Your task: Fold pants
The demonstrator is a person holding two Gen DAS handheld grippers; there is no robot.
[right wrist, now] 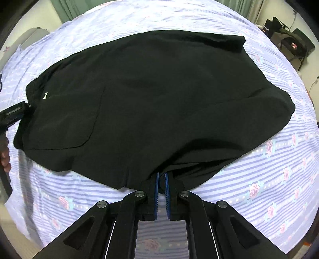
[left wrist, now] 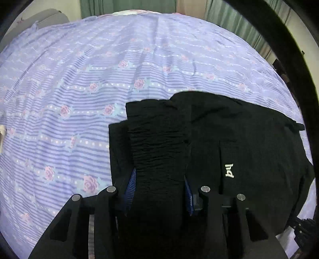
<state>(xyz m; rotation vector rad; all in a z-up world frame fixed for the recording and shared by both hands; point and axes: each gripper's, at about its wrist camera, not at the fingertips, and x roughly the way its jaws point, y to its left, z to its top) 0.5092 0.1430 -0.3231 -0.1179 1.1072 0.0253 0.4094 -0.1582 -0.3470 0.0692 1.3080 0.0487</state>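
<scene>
Black pants [right wrist: 159, 99] lie spread across a purple bedsheet [right wrist: 259, 179], with a small white logo [right wrist: 45, 95] near their left end. In the right wrist view, my right gripper [right wrist: 161, 185] is shut on the near edge of the pants, its blue pads [right wrist: 156, 191] almost together. In the left wrist view, the gathered elastic waistband [left wrist: 159, 143] fills the gap between the blue pads [left wrist: 131, 187] of my left gripper [left wrist: 159, 179], which grips it. The rest of the pants [left wrist: 249, 139] lies to the right, logo [left wrist: 229, 170] showing. The left gripper [right wrist: 12, 115] and a hand [right wrist: 5, 155] also show at the left rim.
The striped, rose-patterned sheet [left wrist: 79, 79] stretches far to the left and back. Green curtains [left wrist: 95, 8] hang behind the bed. A grey cushion [right wrist: 31, 37] lies at the far left corner. A dark chair with bags [right wrist: 293, 43] stands beyond the bed's right side.
</scene>
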